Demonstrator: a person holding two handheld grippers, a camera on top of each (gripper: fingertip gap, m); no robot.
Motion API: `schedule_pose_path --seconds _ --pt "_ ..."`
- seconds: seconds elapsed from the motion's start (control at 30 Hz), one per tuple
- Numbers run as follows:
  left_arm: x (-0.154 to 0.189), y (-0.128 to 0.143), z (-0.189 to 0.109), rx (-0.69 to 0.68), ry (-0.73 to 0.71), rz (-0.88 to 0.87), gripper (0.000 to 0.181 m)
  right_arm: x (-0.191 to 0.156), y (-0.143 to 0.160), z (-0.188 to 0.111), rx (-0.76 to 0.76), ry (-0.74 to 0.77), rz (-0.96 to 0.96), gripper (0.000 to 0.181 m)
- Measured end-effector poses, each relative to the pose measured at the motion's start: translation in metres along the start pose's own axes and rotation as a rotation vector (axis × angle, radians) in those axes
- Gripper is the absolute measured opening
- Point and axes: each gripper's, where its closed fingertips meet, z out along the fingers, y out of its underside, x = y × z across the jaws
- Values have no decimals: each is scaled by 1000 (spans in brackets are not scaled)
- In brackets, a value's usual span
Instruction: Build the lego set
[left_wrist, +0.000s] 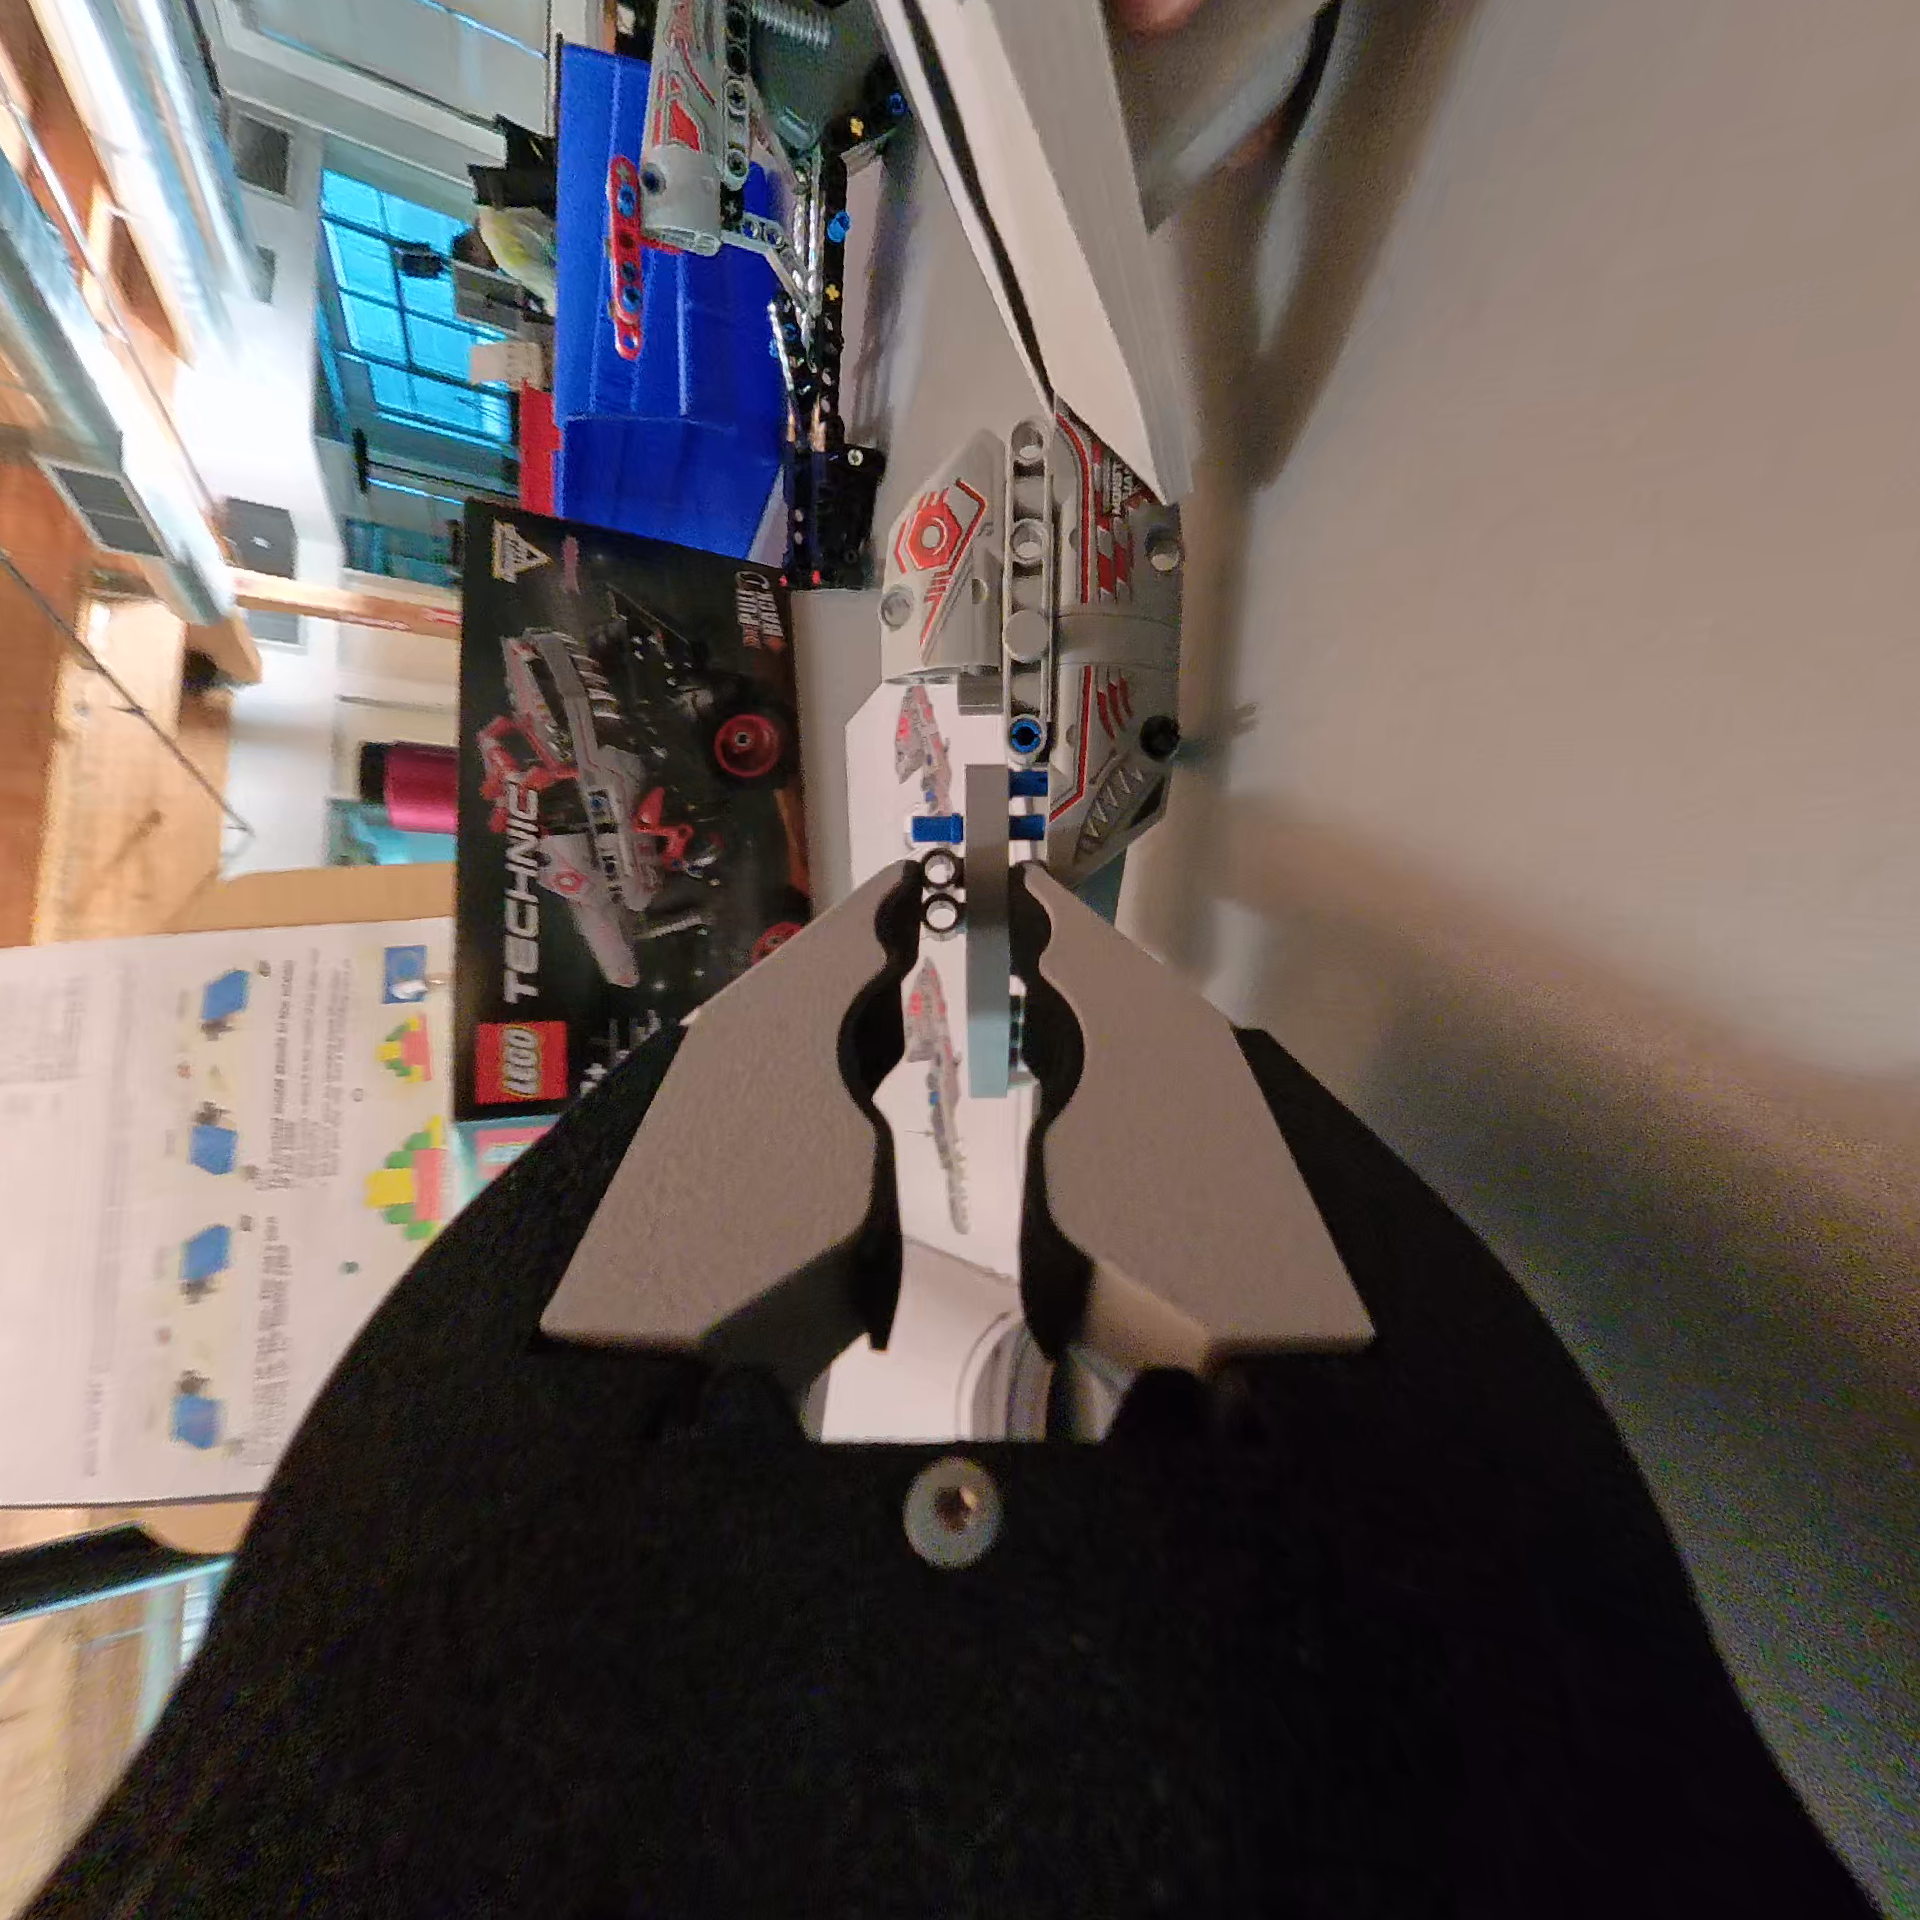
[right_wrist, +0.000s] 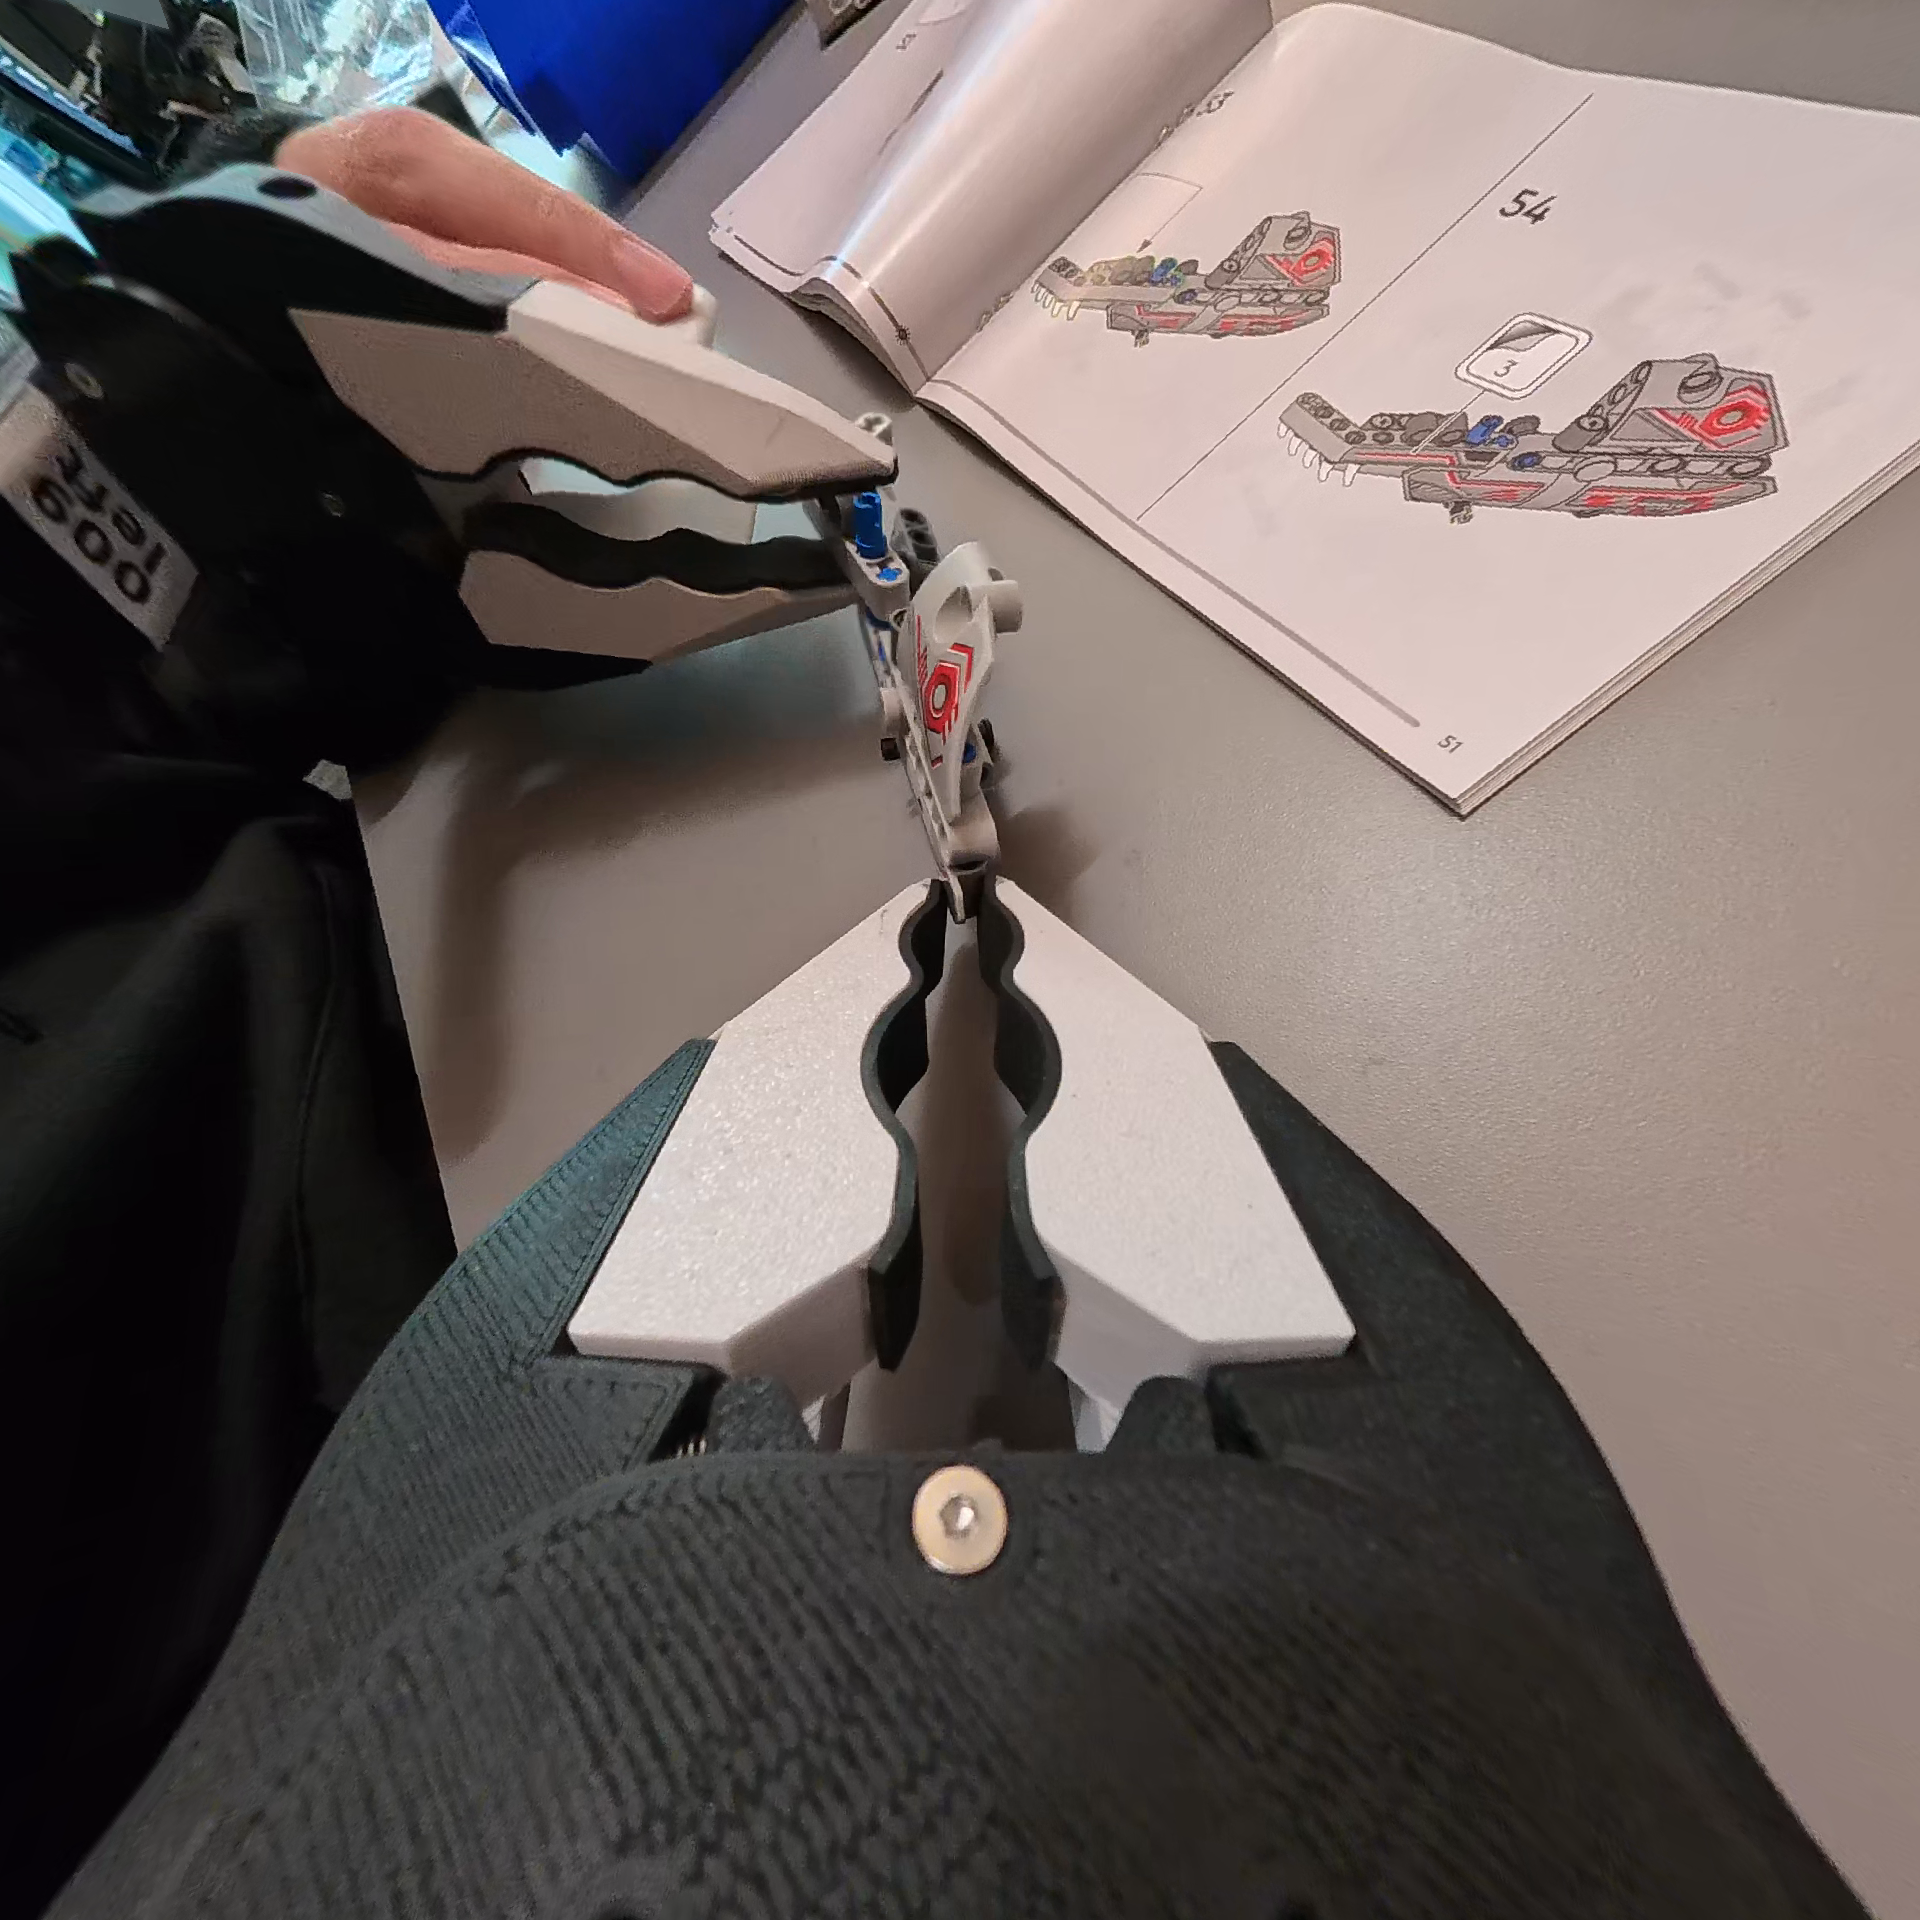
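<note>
Both the left gripper (right_wrist: 847, 520) and right gripper (right_wrist: 961, 902) are clamped on opposite ends of 1 grey model piece (right_wrist: 940, 686); light, stiff, likely to pop apart if twisted, so grip the beams

Writing is carried by five things; none is repeated here. In the left wrist view, white lettering and a red square logo are printed on a dark box (left_wrist: 623, 810) left of centre. Fine lines of print, too blurred to be read, are borne by a white sheet (left_wrist: 208, 1195) at the left edge. In the right wrist view, step and page numbers are printed on the open instruction booklet (right_wrist: 1403, 416) at upper right. A white label (right_wrist: 104, 540) with black characters is fixed to the left gripper (right_wrist: 842, 540) at the left edge. Red-patterned stickers are seen on the lego assembly (right_wrist: 940, 686); their small print cannot be made out.
</note>
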Motion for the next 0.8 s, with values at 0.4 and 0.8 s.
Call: schedule_pose_path --seconds 0.4,0.8 --pt "1 -1 -1 39 -11 65 14 1 0 0 -1 -2 9 5" --pt "3 -3 -3 26 -9 130 15 2 0 0 1 -3 22 5"
